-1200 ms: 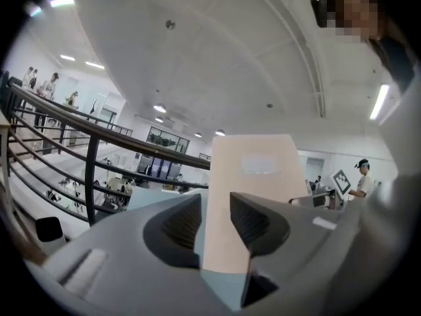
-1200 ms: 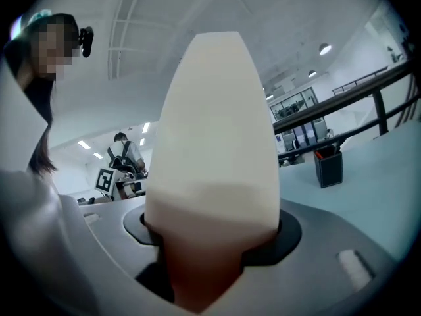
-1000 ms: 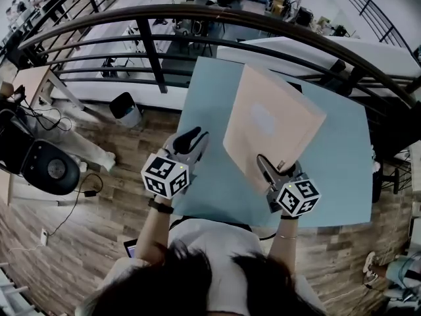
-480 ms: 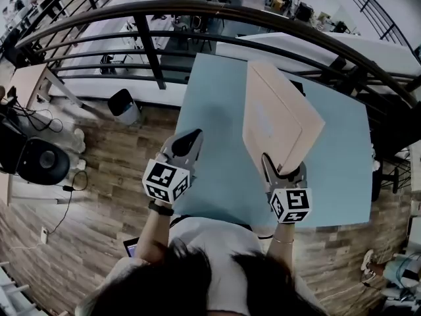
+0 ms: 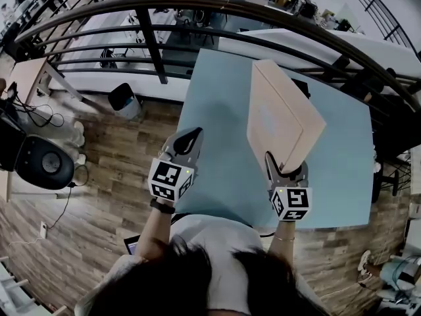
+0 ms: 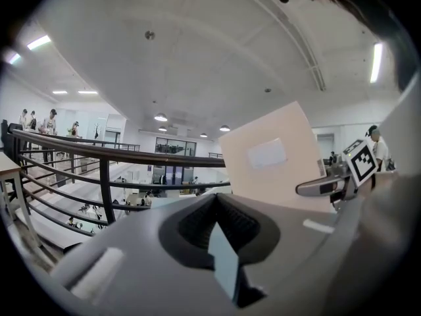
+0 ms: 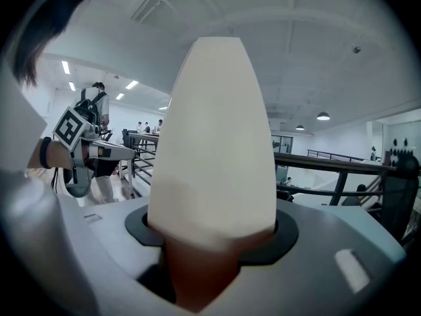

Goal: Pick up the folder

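The beige folder [image 5: 283,114] with a pale label stands tilted on edge above the light-blue table [image 5: 220,163], its near corner between the jaws of my right gripper [image 5: 284,166], which is shut on it. In the right gripper view the folder [image 7: 214,143] fills the gap between the jaws of that gripper [image 7: 210,236]. My left gripper [image 5: 191,138] hovers at the table's left edge, shut and holding nothing. Its own view shows its jaws [image 6: 220,206] closed together, with the folder [image 6: 273,157] and the right gripper [image 6: 322,188] off to the right.
A dark metal railing [image 5: 197,15] runs across beyond the table's far end. Below it, a black bin [image 5: 125,104] stands at the left. A round black object [image 5: 43,164] sits on the wooden floor far left. The table's right half is bare.
The left gripper's jaws have closed. The right gripper has rolled, turning the folder from a broad slanted face to a narrower, more upright stand.
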### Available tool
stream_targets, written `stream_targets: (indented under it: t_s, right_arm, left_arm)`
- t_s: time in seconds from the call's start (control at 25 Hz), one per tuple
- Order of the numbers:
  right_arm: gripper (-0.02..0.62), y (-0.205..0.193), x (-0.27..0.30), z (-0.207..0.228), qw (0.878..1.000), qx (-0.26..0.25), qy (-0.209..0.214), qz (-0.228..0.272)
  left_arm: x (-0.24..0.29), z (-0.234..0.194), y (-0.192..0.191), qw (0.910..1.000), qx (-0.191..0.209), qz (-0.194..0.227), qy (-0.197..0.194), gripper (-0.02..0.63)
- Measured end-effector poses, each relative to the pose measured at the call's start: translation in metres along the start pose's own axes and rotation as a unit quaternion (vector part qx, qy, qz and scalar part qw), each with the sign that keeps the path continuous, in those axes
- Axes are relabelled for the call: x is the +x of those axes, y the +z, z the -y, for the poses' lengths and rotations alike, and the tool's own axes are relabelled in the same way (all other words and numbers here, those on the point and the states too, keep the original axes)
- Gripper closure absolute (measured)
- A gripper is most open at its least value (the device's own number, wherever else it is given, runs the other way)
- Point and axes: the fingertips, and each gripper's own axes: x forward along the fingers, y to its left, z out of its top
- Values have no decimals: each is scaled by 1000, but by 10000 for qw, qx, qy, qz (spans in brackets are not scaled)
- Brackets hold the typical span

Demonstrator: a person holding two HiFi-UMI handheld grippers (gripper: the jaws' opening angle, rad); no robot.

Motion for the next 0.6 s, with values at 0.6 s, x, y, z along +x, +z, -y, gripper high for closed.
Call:
stream_targets:
  t_s: [0.6]
  right_arm:
    - [325,0,7,-2,10000,-40,2,-34]
  left_arm:
    - [6,-9,-6,10000,25,-77,25,548]
